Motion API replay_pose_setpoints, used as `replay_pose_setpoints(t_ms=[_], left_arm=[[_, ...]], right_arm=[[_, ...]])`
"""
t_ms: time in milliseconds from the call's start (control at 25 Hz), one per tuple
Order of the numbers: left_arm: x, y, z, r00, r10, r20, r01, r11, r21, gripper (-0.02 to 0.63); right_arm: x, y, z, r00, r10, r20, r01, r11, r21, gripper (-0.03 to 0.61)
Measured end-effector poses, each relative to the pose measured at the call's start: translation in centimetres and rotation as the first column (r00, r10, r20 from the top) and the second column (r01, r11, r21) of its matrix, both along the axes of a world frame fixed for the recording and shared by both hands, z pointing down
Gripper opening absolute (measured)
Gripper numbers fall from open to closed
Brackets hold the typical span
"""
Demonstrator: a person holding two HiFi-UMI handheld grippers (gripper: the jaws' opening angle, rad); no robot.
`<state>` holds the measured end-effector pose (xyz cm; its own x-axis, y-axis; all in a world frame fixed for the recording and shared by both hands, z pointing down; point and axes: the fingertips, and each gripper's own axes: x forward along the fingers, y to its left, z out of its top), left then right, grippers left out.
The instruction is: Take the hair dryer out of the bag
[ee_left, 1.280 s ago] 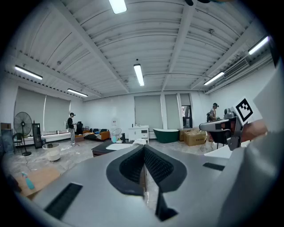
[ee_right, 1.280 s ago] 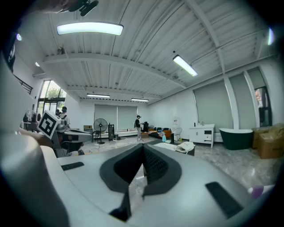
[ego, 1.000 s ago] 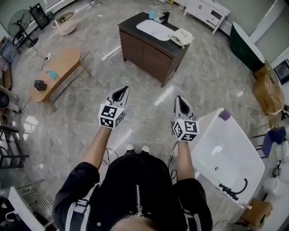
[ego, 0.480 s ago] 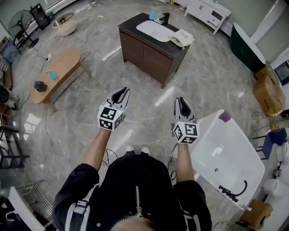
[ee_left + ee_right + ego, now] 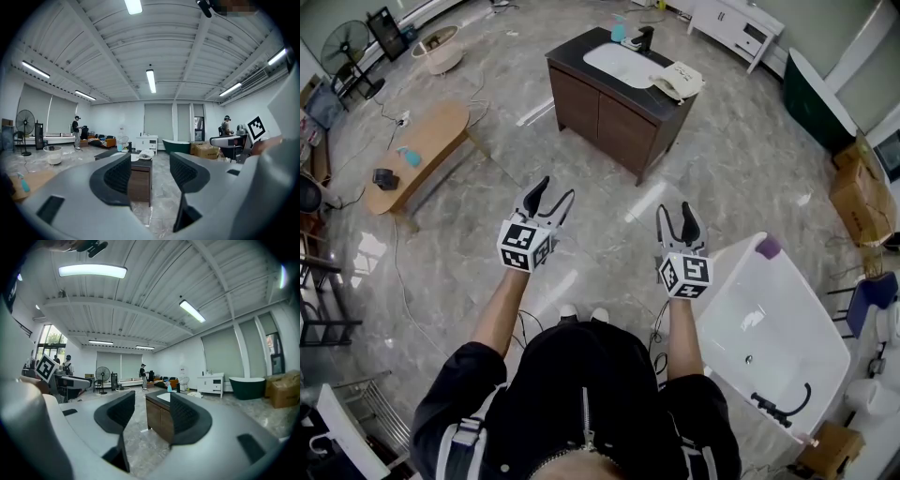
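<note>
Ahead of the person, on the grey marble floor, stands a brown cabinet with a dark top and a white basin set into it. On this top, to the right of the basin, lies a cream-coloured bag. It is slumped, and it is too small to tell whether it is open. The hair dryer cannot be made out in any view. A blue bottle and a black tap stand at the far edge of the basin.

The person holds both grippers in front of the body, side by side and apart from each other. Both point level toward the cabinet and are well apart from it. The left gripper has its jaws spread wide; they have just been opening. Nothing is between them, and its own view shows only the distant cabinet through the gap. The right gripper is in the same state: its jaws have just been opening, they stand wide, and nothing is between the pads.

Near the right gripper, at the person's right, a white bathtub stands on the floor. At the left, a low wooden table carries a blue spray bottle and a small black object.
</note>
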<state>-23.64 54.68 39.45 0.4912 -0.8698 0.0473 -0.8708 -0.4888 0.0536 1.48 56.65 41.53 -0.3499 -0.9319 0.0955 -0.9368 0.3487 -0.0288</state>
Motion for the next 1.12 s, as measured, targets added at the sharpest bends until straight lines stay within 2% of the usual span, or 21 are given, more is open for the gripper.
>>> replay_pose_setpoints(t_ms=[440,680,1120], left_arm=[[2.5,-0.5,1.2,1.000,-0.026,0.002,0.026,0.999,-0.021,0.261],[4.8,-1.4,1.4,1.000,0.005,0.024,-0.004,1.000,-0.028,0.261],[7.5,-9.0,2.4,0.999,0.049,0.010,-0.048,0.998,-0.040,0.261]], right_arm=[[2.3,-0.7,0.5,0.999,-0.031,-0.015,0.031,1.000,0.001,0.232],[4.1,-1.8,0.9,1.000,-0.024,-0.016,0.024,1.000,-0.009,0.236],[6.0,-7.8,1.6,1.000,0.006,-0.027,-0.006,1.000,-0.015,0.236]])
